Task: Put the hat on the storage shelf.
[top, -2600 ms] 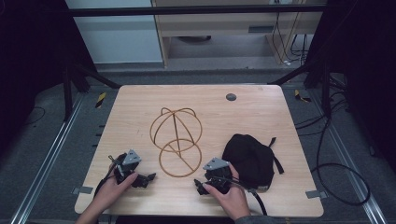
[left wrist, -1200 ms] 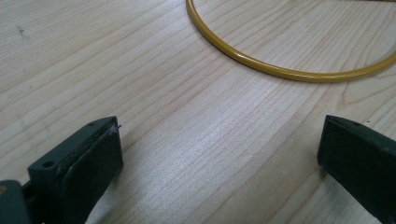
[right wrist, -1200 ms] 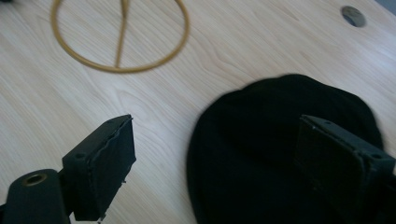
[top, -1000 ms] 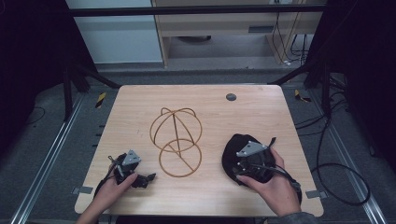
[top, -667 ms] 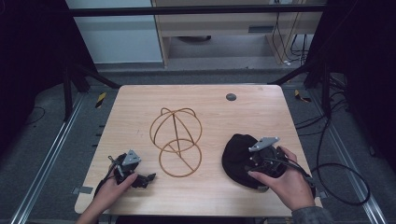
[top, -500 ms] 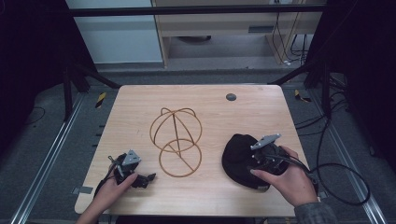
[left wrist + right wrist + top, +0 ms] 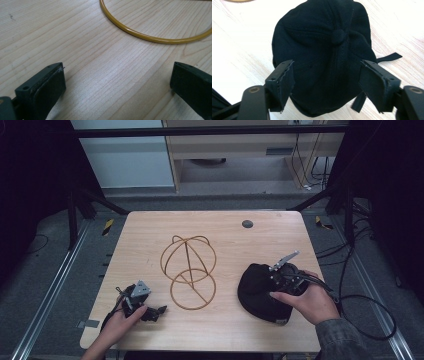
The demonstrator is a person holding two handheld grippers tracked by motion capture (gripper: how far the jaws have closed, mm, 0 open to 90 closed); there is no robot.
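Observation:
A black cap [image 7: 260, 290] lies on the wooden table [image 7: 225, 240] at the right front. My right gripper [image 7: 280, 282] hovers over the cap's right side, held by a hand. In the right gripper view its jaws stand open above the cap [image 7: 322, 50], one on each side of the crown, and the gripper [image 7: 328, 85] holds nothing. A yellow wire stand [image 7: 188, 270] of crossed hoops rests mid-table. My left gripper [image 7: 152, 312] sits open at the front left, flat on the wood. Its own view has the gripper [image 7: 117, 82] short of the stand's base ring [image 7: 150, 37].
A small dark round disc [image 7: 247, 224] sits in the table near its far edge. Cables [image 7: 360, 305] trail off the right side to the floor. Metal frame rails [image 7: 55, 285] run along both sides of the table.
My right gripper has moved from the table's front middle to the right and now hangs over the black cap. The left gripper has stayed in place.

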